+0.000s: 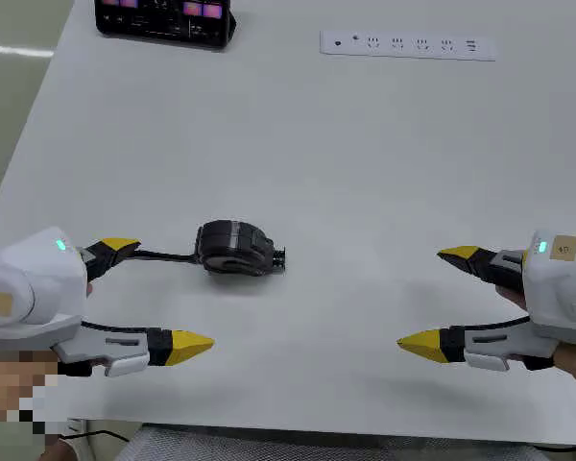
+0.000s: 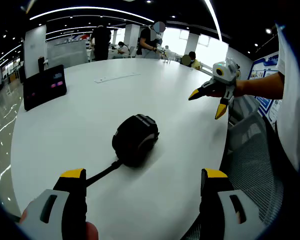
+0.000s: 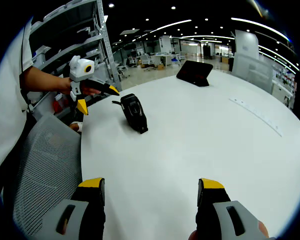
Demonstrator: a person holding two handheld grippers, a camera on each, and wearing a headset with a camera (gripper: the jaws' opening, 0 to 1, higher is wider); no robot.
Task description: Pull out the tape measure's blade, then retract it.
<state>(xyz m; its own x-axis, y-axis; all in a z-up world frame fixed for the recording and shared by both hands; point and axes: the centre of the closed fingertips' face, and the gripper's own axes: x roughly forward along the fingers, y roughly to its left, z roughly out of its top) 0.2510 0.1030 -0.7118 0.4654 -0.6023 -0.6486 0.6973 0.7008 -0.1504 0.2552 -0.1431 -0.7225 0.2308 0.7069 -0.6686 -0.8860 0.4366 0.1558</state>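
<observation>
Just inside the near edge of the white surface (image 1: pixel 346 173), two hand-held tools flank the tape measure (image 1: pixel 235 248). The left tool (image 1: pixel 173 292) sits left of the tape measure and slightly nearer the person, its yellow-tipped jaws spread wide and gripping nothing. The right tool (image 1: pixel 420 298) hangs well to the tape measure's right, its jaws likewise wide apart and empty.

Between them the tape measure, a dark rounded case, lies on the surface, apart from both tools. A small black tab shows at the case's right end, and the blade appears wound in. A black strap (image 1: pixel 163 255) trails from the case's left side toward the far jaw of the left tool; whether strap and jaw touch cannot be told.

Beyond the tape measure and to its right, a white power strip (image 1: pixel 408 45) lies flat on the surface. Beyond the tape measure and slightly left, a dark tablet (image 1: pixel 165 19) with a lit screen stands at the far edge. In the left gripper view, people (image 2: pixel 101 42) stand far behind the tape measure in an open, brightly lit hall.
</observation>
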